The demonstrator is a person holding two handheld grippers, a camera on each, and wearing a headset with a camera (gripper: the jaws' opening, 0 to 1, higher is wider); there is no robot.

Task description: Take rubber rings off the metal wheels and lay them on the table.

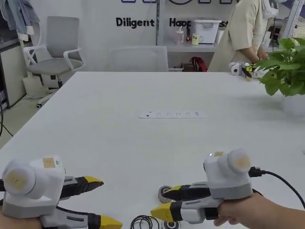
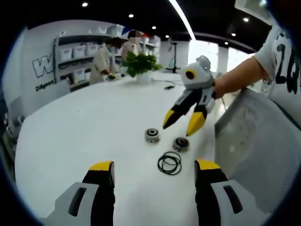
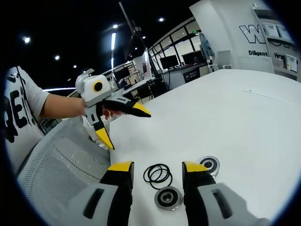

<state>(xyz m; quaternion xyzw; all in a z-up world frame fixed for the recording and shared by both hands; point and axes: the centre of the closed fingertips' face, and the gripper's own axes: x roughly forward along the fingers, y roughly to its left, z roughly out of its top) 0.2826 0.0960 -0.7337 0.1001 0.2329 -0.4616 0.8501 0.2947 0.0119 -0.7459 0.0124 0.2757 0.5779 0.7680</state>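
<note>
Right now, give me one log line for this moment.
left gripper: jaws open, empty | right gripper: jaws open, empty | rubber rings: loose on table | wheels: on table beside rings

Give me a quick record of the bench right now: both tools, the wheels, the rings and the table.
Left tool: open, holding nothing, above the table
Right tool: open, holding nothing, tips pointing down near the wheels
Metal wheels: two, lying flat, apart from each other
Rubber rings: black, loose pile on the table beside the second wheel
Rings left on wheels: too small to tell
Table: white
</note>
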